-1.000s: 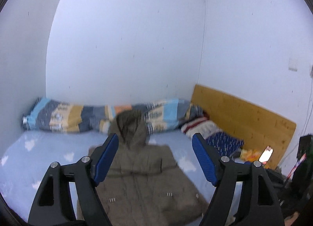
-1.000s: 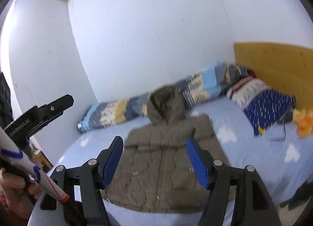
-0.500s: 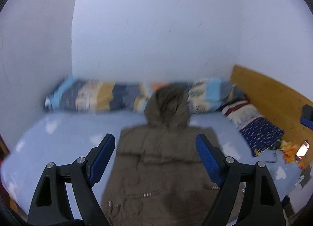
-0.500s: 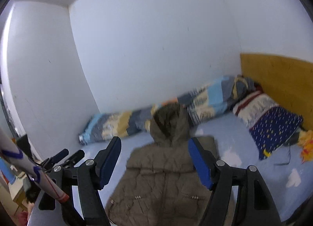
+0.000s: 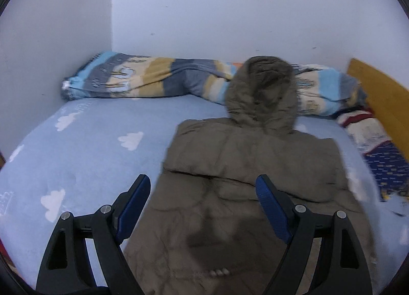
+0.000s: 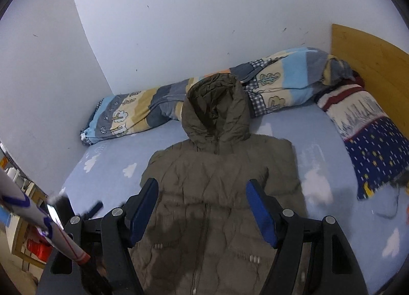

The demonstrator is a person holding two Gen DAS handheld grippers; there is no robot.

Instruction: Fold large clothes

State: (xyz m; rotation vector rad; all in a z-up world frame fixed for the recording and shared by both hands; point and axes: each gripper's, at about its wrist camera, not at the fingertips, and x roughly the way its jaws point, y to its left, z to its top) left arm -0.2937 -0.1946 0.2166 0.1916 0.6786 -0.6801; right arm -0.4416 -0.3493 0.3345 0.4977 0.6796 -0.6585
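On one blue bed [image 6: 319, 141], one olive hooded coat [image 6: 219, 192], two pillows, both grippers' fingers [image 5: 271, 205] spread, grasping nothing

it was a home bedroom: a bed [image 6: 332, 218] with cloud-print sheet, a rolled quilt [image 6: 281, 82], pillows [image 6: 370, 146], a wooden headboard [image 6: 370, 57].

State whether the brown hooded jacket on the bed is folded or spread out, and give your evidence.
Partly folded. The jacket lies flat on the bed, zip up, hood extended; its sleeves appear tucked across the chest, and the body is not yet folded over.
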